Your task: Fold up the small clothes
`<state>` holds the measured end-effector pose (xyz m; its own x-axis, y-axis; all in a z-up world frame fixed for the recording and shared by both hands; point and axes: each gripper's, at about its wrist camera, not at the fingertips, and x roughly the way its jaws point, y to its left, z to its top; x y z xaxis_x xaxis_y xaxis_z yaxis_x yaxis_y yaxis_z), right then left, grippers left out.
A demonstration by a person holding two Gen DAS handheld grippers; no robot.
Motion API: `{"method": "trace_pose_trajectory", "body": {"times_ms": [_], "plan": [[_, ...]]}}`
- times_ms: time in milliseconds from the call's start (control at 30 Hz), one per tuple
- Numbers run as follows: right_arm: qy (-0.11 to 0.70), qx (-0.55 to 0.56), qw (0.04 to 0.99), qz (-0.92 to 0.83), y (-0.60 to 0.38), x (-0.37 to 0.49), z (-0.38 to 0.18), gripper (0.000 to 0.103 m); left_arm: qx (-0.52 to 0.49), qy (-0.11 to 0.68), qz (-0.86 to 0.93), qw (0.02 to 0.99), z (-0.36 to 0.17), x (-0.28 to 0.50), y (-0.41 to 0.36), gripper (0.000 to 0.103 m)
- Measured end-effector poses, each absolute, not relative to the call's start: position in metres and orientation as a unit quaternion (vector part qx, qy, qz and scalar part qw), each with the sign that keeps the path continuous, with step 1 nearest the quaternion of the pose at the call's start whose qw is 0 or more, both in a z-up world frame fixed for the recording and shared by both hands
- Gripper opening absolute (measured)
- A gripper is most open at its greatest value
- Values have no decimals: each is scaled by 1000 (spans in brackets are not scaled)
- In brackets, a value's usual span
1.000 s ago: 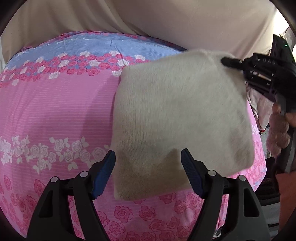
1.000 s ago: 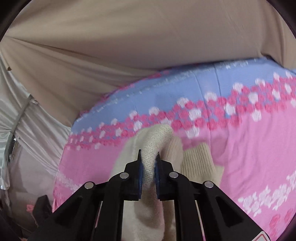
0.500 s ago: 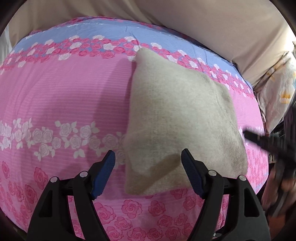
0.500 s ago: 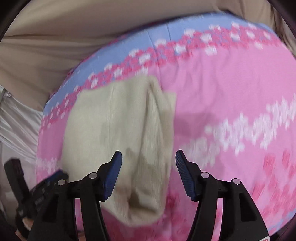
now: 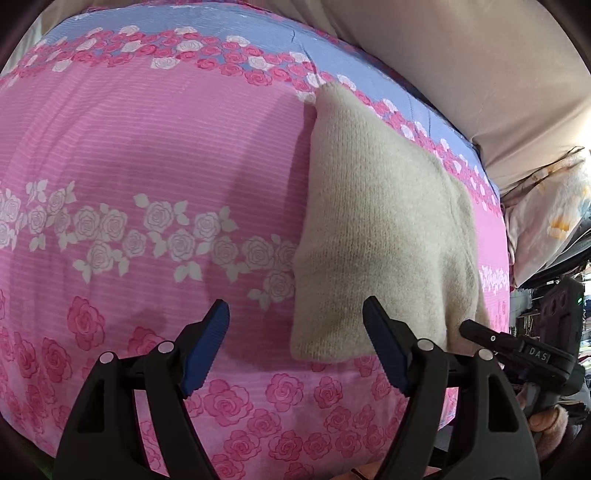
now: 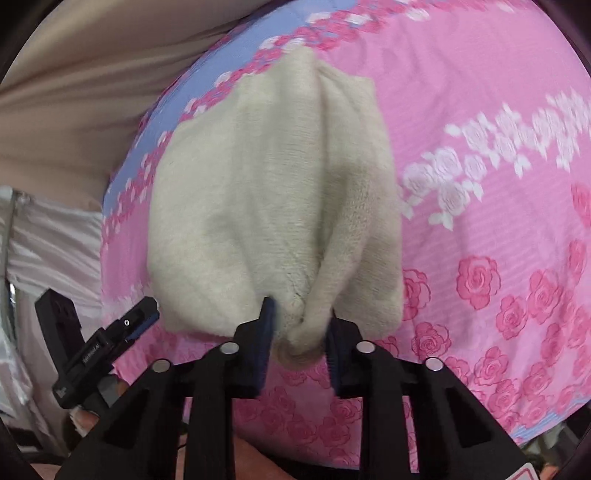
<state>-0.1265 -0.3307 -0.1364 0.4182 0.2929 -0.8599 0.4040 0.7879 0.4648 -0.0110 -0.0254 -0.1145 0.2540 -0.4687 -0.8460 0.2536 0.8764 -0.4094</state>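
Observation:
A cream knitted garment, folded into a rough rectangle, lies on the pink rose-print bedspread. My left gripper is open and empty, hovering just before the garment's near left corner. In the right wrist view the garment shows a raised fold down its middle. My right gripper has its jaws closing around the bunched near edge of that fold; the fabric sits between the blue pads. The right gripper also shows in the left wrist view at the garment's right corner.
A beige sheet hangs behind the bed. A light patterned pillow lies off the bed's right edge. The bedspread's blue band runs along the far side. White cloth hangs at the left in the right wrist view.
The right gripper let go of the lifted garment, which dropped flat on the bed. It then came back to the near edge and is closing on the fold. The left gripper stayed open.

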Motion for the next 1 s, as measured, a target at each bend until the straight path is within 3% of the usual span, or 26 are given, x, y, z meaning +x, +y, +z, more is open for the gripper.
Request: {"method": "trace_pose_trajectory", "body": {"times_ms": [67, 300, 500, 600, 733, 800, 900, 933, 967, 1000], "plan": [[539, 289, 790, -32, -320, -120, -124, 15, -99, 561, -231, 789, -112, -12, -20, 72], [406, 404, 804, 158, -296, -67, -40, 13, -139, 532, -220, 806, -95, -12, 15, 72], [330, 415, 816, 230, -278, -61, 30, 11, -197, 508, -205, 813, -69, -8, 55, 77], [363, 413, 821, 154, -300, -91, -11, 11, -200, 497, -190, 823, -63, -8, 67, 78], [508, 300, 807, -24, -325, -116, -141, 11, -198, 504, -179, 821, -69, -9, 65, 78], [543, 296, 785, -25, -323, -120, -174, 13, -191, 516, -181, 815, -74, -10, 56, 78], [493, 306, 814, -17, -318, -122, -149, 19, -170, 527, -196, 810, -76, -13, 38, 78], [476, 297, 828, -12, -317, -119, -138, 27, -166, 528, -203, 807, -77, -13, 33, 78], [464, 288, 838, -11, -317, -115, -128, 46, -161, 532, -212, 803, -79, -14, 25, 78], [461, 279, 842, -12, -318, -109, -124, 55, -156, 538, -222, 798, -80, -15, 19, 79]]}}
